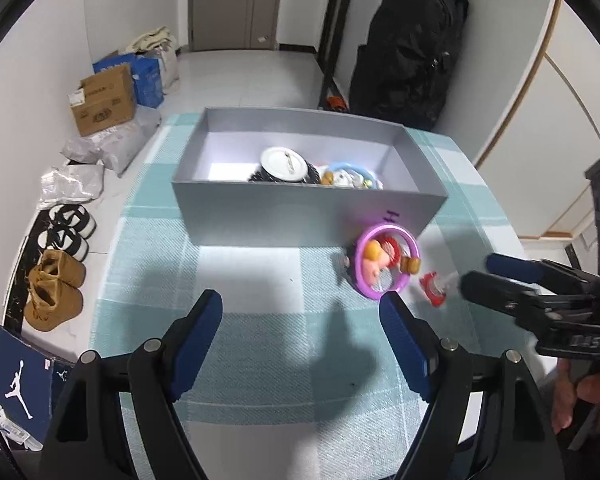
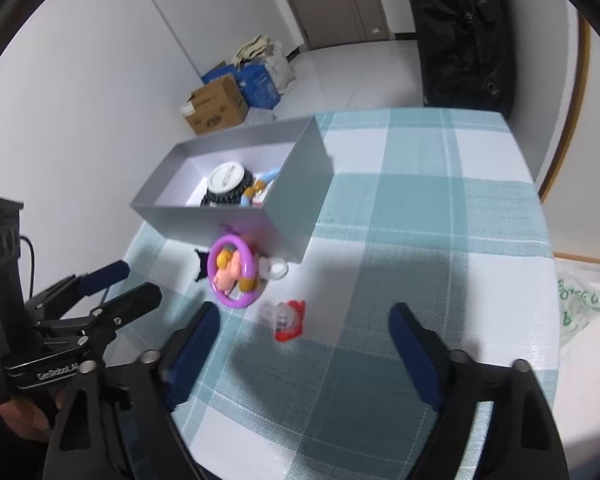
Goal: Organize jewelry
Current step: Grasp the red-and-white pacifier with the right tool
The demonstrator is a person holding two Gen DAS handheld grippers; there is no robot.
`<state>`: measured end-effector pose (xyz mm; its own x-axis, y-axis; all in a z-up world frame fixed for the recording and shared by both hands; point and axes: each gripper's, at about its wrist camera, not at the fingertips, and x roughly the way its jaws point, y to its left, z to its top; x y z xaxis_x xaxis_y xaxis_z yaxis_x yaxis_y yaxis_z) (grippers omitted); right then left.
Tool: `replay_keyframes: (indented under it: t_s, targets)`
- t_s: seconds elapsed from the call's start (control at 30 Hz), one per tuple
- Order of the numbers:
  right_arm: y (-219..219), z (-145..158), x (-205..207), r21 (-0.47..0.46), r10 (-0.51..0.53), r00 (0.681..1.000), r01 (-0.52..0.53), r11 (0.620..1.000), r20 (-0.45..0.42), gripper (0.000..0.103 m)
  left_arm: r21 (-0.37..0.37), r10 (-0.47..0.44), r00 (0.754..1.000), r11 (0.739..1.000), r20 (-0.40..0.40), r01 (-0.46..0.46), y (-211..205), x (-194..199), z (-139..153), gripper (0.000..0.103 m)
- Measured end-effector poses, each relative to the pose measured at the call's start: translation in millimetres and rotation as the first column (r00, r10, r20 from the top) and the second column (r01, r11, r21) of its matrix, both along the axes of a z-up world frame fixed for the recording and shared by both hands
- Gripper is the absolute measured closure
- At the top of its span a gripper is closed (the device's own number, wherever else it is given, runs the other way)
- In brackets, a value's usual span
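Left gripper [image 2: 130,284] body reads "GenRobot" (rest hidden); jaws apart.

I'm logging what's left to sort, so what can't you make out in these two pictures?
- Box contents: near wall hides the lower part, both views.
- Black piece behind the purple ring: mostly covered.
- Red item: blurred, type unclear.
- Clear piece by the box: too faint.
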<state>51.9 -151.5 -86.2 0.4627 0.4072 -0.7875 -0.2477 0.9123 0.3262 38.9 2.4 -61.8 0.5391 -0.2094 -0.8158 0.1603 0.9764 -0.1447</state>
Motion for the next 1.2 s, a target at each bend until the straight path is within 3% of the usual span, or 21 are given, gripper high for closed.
replay_keyframes:
  t_s: [0.1, 0.33, 0.43, 0.47, 0.67, 1.0, 1.2]
  targets:
    - [8, -6, 0, -0.017, 0.033, 0.999, -0.033, 0.999, -0.003, 0.047, 0.000, 0.005, 1.000, 1.000, -0.019, -0.005, 0, 2, -2, 0.026]
    - [21, -13, 1, -0.065, 0.062, 0.998, -0.061, 0.996, 0.008, 0.060, -0.018, 0.014, 1.000, 1.000, -0.027, -0.014, 7, 4, -4, 0.026]
    - [27, -13, 3, -0.085, 0.079, 0.997, -0.078, 0.993, 0.009, 0.074, -0.025, 0.019, 0.999, 0.999, -0.029, -0.020, 8, 4, -4, 0.026]
    - [29, -14, 3, -0.092, 0.087, 0.996, -0.086, 0.992, 0.006, 0.084, -0.027, 0.021, 0.999, 0.999, -0.030, -0.021, 8, 5, -5, 0.026]
    - [29, -12, 2, -0.109, 0.092, 0.996, -0.091, 0.990, 0.008, 0.085, -0.055, 0.011, 0.999, 0.998, -0.032, -0.013, 7, 9, -5, 0.026]
    - [6, 9, 1, -0.022, 0.026, 0.999, -0.025, 0.999, 0.030, 0.085, -0.105, -0.006, 1.000, 0.994, -0.027, 0.003, 1, 20, -7, 0.026]
    - [-3, 14, 4, 0.017, 0.009, 1.000, -0.009, 1.000, 0.026, 0.085, -0.127, -0.014, 0.999, 0.992, -0.031, 0.010, -4, 28, -9, 0.045]
